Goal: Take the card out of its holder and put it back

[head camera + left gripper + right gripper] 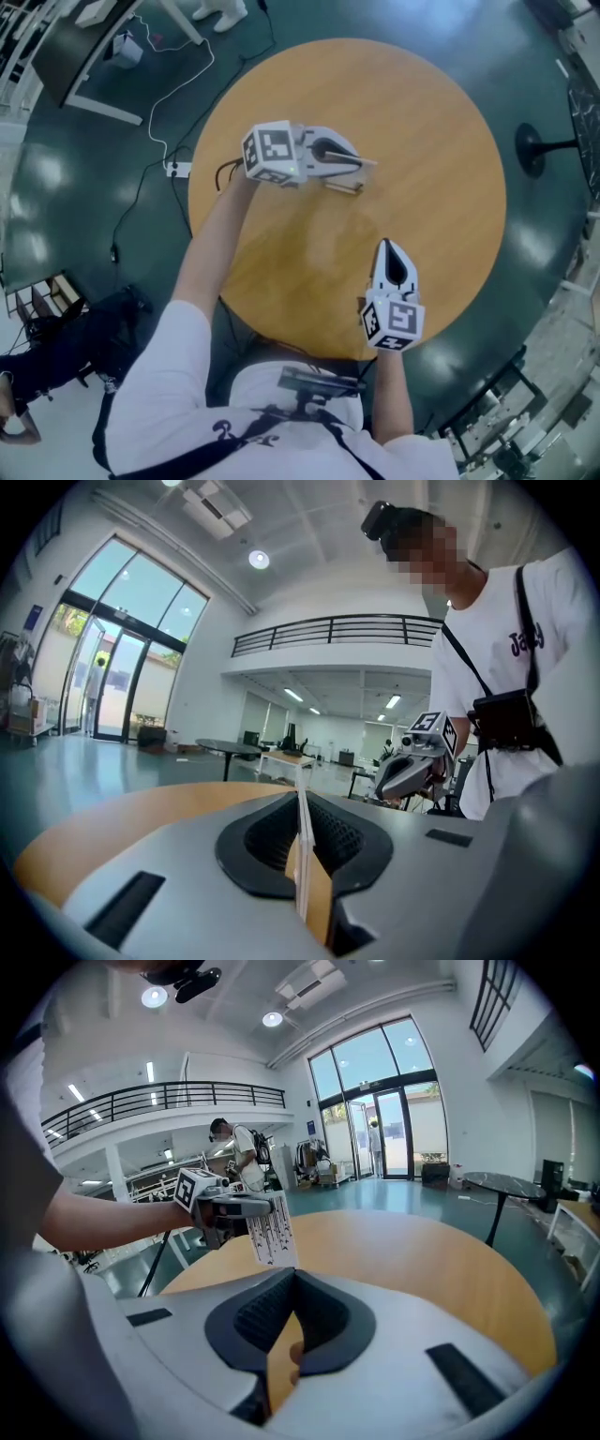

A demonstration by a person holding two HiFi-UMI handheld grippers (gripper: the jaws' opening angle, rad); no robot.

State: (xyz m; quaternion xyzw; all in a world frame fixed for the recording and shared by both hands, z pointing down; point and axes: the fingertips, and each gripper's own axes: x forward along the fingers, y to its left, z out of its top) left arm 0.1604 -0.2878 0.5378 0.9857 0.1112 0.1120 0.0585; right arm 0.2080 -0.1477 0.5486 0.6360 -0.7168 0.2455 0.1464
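Seen from my right gripper, a white card (272, 1230) with black print hangs above the round wooden table (441, 169), pinched at its top edge by my left gripper (251, 1206). In the left gripper view the card (302, 855) shows edge-on between the jaws of the left gripper (301, 803), which are shut on it. In the head view the left gripper (359, 163) is over the far left of the table, the card (347, 187) below its tip. I cannot make out a holder around the card. My right gripper (385, 244) (294, 1274) hovers near the front edge, jaws together and empty.
A cable and a power strip (178, 169) lie on the dark floor left of the table. A black stand base (530, 150) is on the right. Another person (234, 1152) stands far back in the hall, and a dark table (506, 1185) stands beyond.
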